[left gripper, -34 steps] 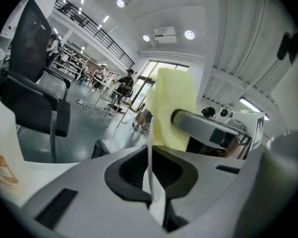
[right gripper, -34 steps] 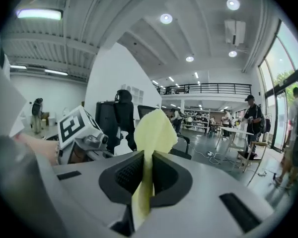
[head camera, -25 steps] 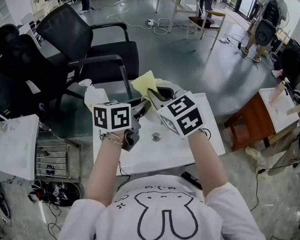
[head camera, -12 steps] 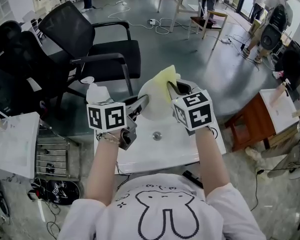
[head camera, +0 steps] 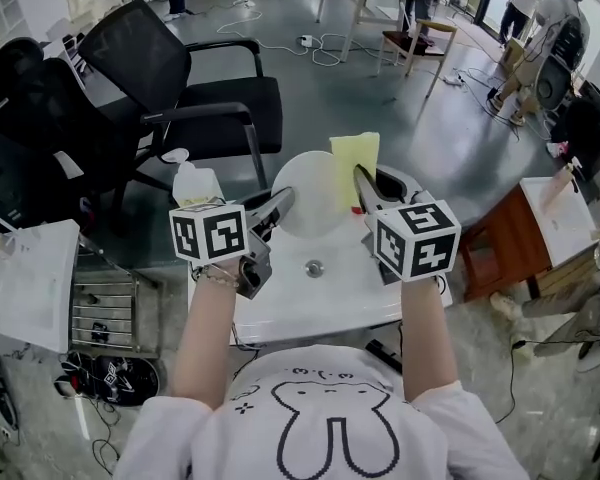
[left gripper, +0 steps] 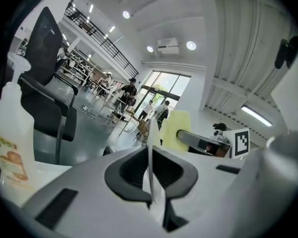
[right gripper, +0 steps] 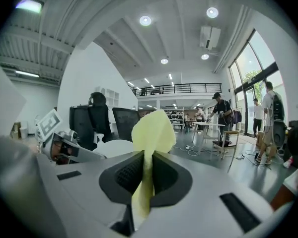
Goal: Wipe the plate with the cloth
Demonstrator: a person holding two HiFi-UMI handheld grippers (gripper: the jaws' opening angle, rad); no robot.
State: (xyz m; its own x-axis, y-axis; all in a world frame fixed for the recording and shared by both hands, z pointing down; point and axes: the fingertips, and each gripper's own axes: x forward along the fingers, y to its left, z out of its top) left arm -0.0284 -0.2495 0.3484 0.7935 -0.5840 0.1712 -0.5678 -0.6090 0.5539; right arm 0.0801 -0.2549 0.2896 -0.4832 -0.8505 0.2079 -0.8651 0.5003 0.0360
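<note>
A white plate [head camera: 308, 194] is held upright over the table, its rim pinched in my left gripper [head camera: 283, 200], which is shut on it. In the left gripper view the plate [left gripper: 150, 157] shows edge-on between the jaws of that gripper [left gripper: 150, 155]. My right gripper [head camera: 361, 176] is shut on a yellow cloth [head camera: 354, 158], which stands up at the plate's right edge. The right gripper view shows the cloth [right gripper: 152, 130] pinched in that gripper [right gripper: 148, 158], with the plate [right gripper: 115, 148] and left gripper [right gripper: 64, 150] off to its left.
A white table [head camera: 330, 303] with a round metal fitting [head camera: 314, 268] lies below both grippers. A pump bottle [head camera: 192, 182] stands at its left. Black office chairs [head camera: 200, 98] are behind, a white bag [head camera: 30, 288] at left, a wooden table [head camera: 510, 238] at right.
My right gripper has swept the cloth rightward across the plate, from its left part to its right edge, baring the plate's face. The left gripper has kept the plate nearly still.
</note>
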